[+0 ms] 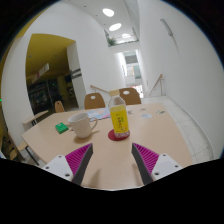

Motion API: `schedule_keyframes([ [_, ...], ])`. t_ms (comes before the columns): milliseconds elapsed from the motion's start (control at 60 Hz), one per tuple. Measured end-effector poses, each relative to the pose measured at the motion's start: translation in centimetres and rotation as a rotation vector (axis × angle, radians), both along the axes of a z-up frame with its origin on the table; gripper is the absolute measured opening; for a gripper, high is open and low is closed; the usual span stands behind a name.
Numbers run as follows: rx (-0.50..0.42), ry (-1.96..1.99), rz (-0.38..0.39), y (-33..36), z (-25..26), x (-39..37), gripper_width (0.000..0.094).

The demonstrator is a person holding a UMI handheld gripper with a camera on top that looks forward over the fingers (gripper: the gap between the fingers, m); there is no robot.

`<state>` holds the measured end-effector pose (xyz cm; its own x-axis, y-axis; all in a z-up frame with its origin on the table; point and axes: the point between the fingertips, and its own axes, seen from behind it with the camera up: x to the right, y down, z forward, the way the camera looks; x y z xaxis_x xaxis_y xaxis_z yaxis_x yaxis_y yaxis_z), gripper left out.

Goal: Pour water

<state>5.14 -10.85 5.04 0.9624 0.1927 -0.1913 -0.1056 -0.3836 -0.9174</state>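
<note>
A plastic bottle with a white cap, an orange label and yellow liquid stands upright on a red coaster on the light wooden table. A white cup with its handle to the right stands just left of the bottle. My gripper is open and empty, its pink-padded fingers spread wide over the bare tabletop. The bottle and cup are beyond the fingertips, roughly centred between them.
A green object lies left of the cup. Wooden chairs stand at the table's far side. A corridor with white walls runs behind, and a yellow-walled area lies to the left.
</note>
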Motion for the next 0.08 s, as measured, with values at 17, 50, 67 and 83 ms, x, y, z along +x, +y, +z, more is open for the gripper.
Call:
schedule_keyframes([
  [17, -0.002, 0.013, 0.004, -0.5, 0.0, -0.1, 0.0855],
  [50, -0.004, 0.036, 0.010, -1.0, -0.3, -0.9, 0.0854],
  [67, -0.005, 0.047, 0.016, -1.4, -0.3, -0.8, 0.0852],
  [83, -0.005, 0.057, 0.020, -1.7, -0.3, -0.8, 0.0852],
])
